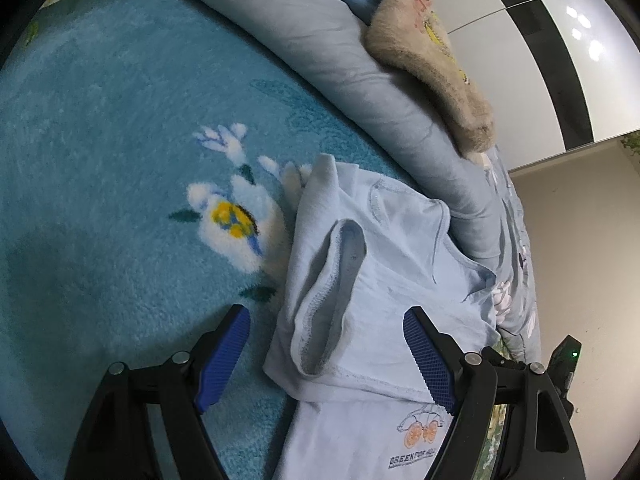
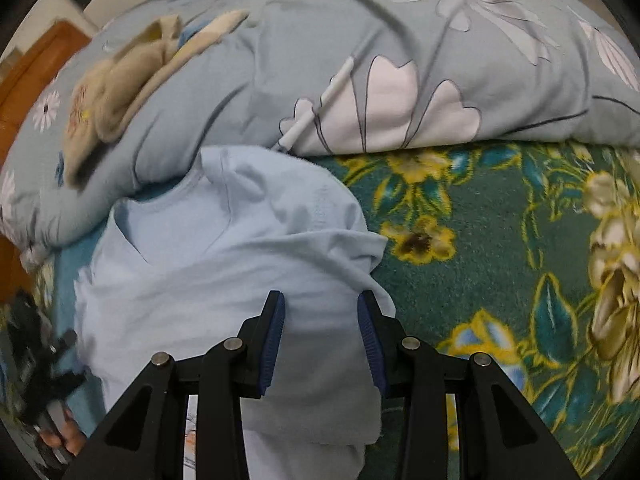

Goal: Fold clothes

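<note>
A light blue T-shirt [image 1: 400,264] lies on a teal fleece blanket [image 1: 120,160], with one sleeve [image 1: 332,288] turned in over its chest. My left gripper [image 1: 326,314] hangs just above that sleeve, jaws wide open and pads clear of the cloth. A small car print [image 1: 420,428] shows low on the shirt. In the right wrist view the T-shirt [image 2: 224,264] rises in a fold toward my right gripper [image 2: 322,300]. Its jaws are partly closed, and a thick wad of the shirt's side fills the gap between the pads. A hand [image 2: 64,440] with the left tool shows blurred at the lower left.
A rolled grey-blue floral duvet [image 2: 440,80] runs along the far side of the shirt, with a beige fuzzy garment [image 2: 116,92] and a white stick [image 2: 320,104] on it. A green flowered blanket [image 2: 500,260] lies to the right. White cupboard doors [image 1: 540,40] stand behind.
</note>
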The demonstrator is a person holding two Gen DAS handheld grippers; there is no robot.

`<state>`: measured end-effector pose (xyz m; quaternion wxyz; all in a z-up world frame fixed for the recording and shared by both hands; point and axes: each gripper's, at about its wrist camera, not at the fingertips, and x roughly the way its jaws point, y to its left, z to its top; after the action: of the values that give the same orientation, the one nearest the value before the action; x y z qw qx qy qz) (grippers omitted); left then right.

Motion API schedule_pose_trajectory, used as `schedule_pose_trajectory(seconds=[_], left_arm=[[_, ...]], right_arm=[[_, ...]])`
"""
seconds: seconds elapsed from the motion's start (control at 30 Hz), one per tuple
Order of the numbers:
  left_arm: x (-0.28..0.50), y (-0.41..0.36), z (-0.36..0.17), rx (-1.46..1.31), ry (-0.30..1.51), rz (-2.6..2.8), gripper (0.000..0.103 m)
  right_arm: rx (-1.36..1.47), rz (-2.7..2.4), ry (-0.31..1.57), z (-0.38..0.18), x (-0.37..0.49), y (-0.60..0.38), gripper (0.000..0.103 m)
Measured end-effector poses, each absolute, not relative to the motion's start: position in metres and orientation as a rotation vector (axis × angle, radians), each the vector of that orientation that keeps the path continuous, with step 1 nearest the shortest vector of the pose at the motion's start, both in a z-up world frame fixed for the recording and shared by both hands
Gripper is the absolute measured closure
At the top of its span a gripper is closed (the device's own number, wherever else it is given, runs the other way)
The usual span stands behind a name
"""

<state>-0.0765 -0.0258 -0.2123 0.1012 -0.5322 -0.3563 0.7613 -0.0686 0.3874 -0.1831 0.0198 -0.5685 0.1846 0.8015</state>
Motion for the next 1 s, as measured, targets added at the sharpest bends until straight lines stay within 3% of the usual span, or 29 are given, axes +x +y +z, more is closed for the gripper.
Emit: schedule_pose_trajectory(seconds=[0.3,0.4,0.43,0.7,1.0], left_arm=[[-0.036,-0.013,-0.182,-1.526,-1.050,2.251,0.021],[-0.021,-0.017,-0.174,-1.552,-1.076,2.227,0.021],[-0.016,-0.019,-0.169,-1.569,-1.063,2.230,0.021],[0.032,-0.016,-0.128,-1.713,-0.684,2.315,0.021],[0.103,-0.005,-0.172,-1.949,-0.597,2.150,0.022]], right_arm=[[-1.765,2.419,0.798,-0.178,0.041,0.397,0.064],[-1.793,2.379,0.842,-0.179,0.085,0.401,0.044],[-1.791,2.389,0.852,-0.178,0.097,0.403,0.044],[-1.773,2.471,0.926,-0.175,0.150,0.395,0.044],[-1.831,2.583,0.907,-0.179,0.173,0.375,0.043]])
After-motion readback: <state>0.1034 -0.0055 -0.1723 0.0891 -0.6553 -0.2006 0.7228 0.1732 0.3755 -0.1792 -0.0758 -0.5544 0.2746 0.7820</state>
